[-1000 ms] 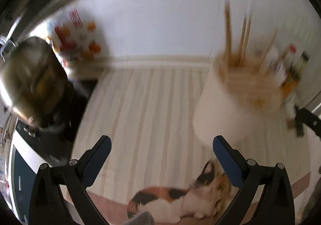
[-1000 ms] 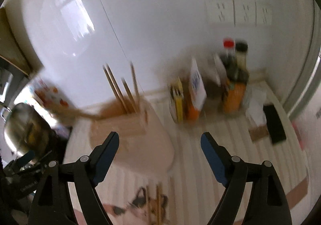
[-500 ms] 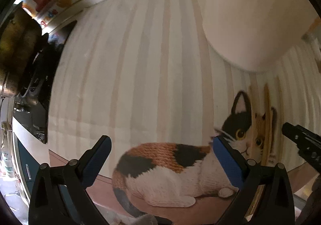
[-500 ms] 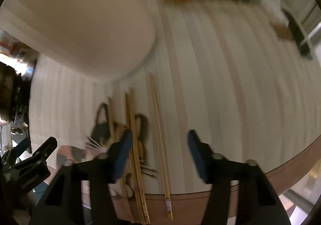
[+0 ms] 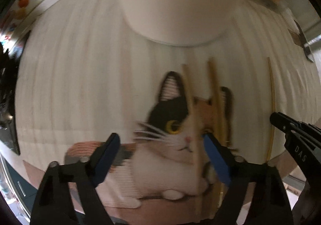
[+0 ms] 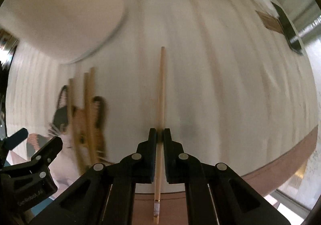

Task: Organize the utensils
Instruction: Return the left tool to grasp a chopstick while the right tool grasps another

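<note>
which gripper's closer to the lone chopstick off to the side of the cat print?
Right. The right gripper is shut on the lone chopstick, fingers clamping its shaft. The left gripper hangs open over the chopsticks on the cat print, apart from it.

Both wrist cams look down at the mat (image 5: 70, 84) from very near; both see cat picture (image 6: 60, 116) & white holder (image 5: 176, 4).

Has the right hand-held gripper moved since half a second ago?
Yes. The right hand-held gripper has closed on the lone wooden chopstick and shifted right of the cat-print mat's cat face.
</note>
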`<state>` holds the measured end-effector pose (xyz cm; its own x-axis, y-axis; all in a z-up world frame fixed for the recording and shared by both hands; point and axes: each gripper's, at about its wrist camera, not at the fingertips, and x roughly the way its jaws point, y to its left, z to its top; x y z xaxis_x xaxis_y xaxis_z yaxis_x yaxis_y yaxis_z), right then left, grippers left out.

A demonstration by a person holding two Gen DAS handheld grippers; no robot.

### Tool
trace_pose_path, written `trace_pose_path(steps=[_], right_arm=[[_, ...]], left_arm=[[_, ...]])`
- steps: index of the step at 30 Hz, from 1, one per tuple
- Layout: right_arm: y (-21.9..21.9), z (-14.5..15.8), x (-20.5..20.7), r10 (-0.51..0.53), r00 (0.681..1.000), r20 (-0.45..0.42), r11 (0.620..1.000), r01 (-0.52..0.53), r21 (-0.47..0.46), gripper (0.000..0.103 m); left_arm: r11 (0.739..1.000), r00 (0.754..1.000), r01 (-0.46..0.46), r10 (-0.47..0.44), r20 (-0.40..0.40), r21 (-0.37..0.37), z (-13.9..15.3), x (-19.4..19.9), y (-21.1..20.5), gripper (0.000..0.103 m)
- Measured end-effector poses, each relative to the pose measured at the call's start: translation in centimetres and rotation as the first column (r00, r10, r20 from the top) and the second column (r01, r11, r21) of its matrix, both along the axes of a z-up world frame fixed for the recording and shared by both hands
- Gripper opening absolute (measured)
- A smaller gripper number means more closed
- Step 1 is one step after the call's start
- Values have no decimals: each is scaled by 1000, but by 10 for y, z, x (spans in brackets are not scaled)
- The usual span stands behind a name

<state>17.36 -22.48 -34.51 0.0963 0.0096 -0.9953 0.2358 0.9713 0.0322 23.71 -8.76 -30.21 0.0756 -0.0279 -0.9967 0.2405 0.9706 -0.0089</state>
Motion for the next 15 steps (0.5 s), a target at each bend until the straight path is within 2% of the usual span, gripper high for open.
trace_pose_path(steps=[3, 4, 6, 8, 9, 15], right_arm=[[-21, 1, -6, -27, 1000, -8, 1000, 27, -6, 7], [-27, 1, -8, -35, 999, -9, 999, 35, -1, 7], [-37, 1, -10, -52, 999, -12, 999, 52, 12, 7], [-48, 2, -12, -74, 997, -11, 996, 74, 40, 7], [-54, 1, -13, -79, 997, -13, 996, 80, 46, 7], [-67, 2, -5, -54, 998, -26, 999, 55, 5, 7]], left_arm=[[1000, 1000, 12, -13, -24, -11, -6, -1, -10, 55], [1000, 999, 12, -13, -31, -13, -8, -1, -12, 45], [1000, 1000, 14, -14, -14, -5, -7, -1, -14, 37], [1000, 1000, 20, -21, -5, -2, -5, -2, -16, 11], [1000, 1000, 25, -25, -4, 2, -4, -2, -15, 8], [999, 1000, 10, -11, 27, 53, -2, 0, 7, 5]])
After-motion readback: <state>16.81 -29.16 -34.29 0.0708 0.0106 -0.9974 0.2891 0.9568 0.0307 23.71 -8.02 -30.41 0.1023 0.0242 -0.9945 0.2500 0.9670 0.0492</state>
